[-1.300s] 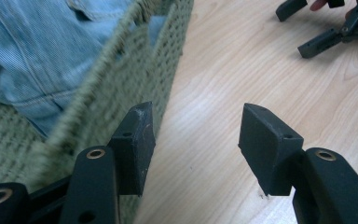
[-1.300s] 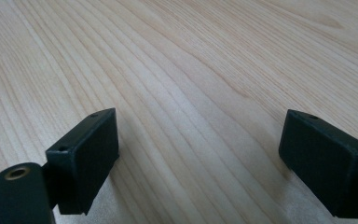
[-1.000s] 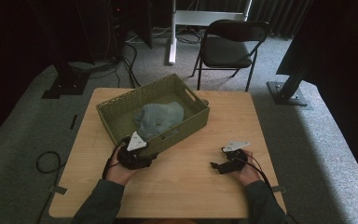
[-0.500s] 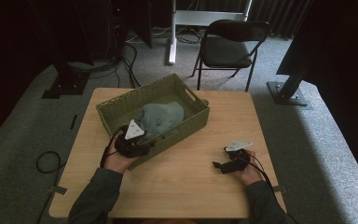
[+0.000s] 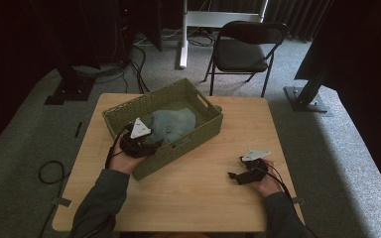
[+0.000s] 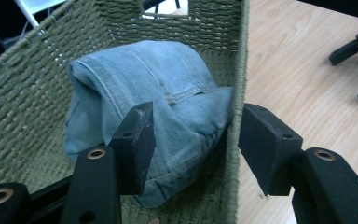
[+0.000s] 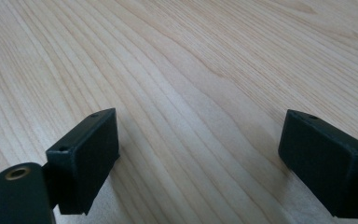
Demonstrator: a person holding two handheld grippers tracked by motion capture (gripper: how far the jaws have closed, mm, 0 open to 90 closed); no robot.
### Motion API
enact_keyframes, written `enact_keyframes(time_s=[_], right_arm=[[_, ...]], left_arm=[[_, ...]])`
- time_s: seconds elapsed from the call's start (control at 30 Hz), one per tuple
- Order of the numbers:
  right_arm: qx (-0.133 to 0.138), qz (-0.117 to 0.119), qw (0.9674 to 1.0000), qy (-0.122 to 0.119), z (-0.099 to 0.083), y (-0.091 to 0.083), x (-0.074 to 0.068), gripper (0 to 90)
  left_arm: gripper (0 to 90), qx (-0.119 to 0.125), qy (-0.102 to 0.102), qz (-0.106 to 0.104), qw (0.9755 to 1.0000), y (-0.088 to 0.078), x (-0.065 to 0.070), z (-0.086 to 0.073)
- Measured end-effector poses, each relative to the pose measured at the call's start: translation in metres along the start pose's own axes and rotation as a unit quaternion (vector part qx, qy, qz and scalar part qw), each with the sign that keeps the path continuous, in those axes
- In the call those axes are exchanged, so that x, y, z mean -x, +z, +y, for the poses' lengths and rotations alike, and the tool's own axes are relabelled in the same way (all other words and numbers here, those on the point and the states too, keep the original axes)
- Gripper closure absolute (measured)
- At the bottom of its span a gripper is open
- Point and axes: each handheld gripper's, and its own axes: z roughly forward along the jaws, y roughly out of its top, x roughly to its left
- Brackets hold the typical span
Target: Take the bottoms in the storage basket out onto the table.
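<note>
A green woven basket (image 5: 129, 106) sits slantwise on the wooden table (image 5: 203, 208), with folded light-blue jeans (image 5: 173, 124) inside it. My left gripper (image 5: 151, 144) is open at the basket's near long wall. In the left gripper view, the left gripper (image 6: 198, 126) straddles that basket wall (image 6: 237, 70): one jaw hangs over the jeans (image 6: 158, 84) inside, the other outside above the table. Nothing is pinched. My right gripper (image 5: 234, 176) rests open at the table's near right. In the right gripper view, the right gripper (image 7: 198, 140) has bare wood between its jaws.
A black folding chair (image 5: 243, 49) stands behind the table. Black stand bases (image 5: 307, 99) and cables (image 5: 49, 171) lie on the grey carpet around it. The other gripper's jaws (image 6: 354, 46) show at the top right of the left gripper view.
My left hand has risen and moved forward from the table in front of the basket to over its near wall. The right hand has stayed put.
</note>
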Motion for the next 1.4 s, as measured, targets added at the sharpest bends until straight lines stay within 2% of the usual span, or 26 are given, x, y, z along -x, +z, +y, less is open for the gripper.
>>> enact_keyframes(time_s=[0.27, 0.5, 0.8, 0.93, 1.07, 1.4], right_arm=[[0.0, 0.001, 1.0, -0.002, -0.001, -0.001, 0.001, 11.8], [-0.001, 0.001, 1.0, -0.002, -0.002, -0.002, 0.002, 11.8], [0.0, 0.001, 1.0, -0.003, -0.002, -0.002, 0.003, 11.8], [-0.001, 0.001, 1.0, -0.003, -0.003, -0.003, 0.003, 11.8], [-0.001, 0.001, 1.0, -0.002, -0.003, -0.003, 0.003, 11.7], [0.0, 0.001, 1.0, -0.003, -0.004, -0.004, 0.004, 11.8]], left_arm=[[46.4, -0.007, -0.01, 0.003, 0.9999, 0.006, -0.013, 0.002], [45.6, -0.018, -0.024, -0.003, 0.9995, 0.014, -0.025, 0.003], [43.4, -0.018, -0.032, -0.001, 0.9993, 0.023, -0.042, 0.008], [42.4, -0.023, -0.03, 0.002, 0.9993, 0.026, -0.046, 0.01], [40.7, -0.031, -0.034, 0.009, 0.9989, 0.034, -0.053, 0.012], [37.6, -0.042, -0.042, 0.012, 0.9982, 0.048, -0.06, 0.016]])
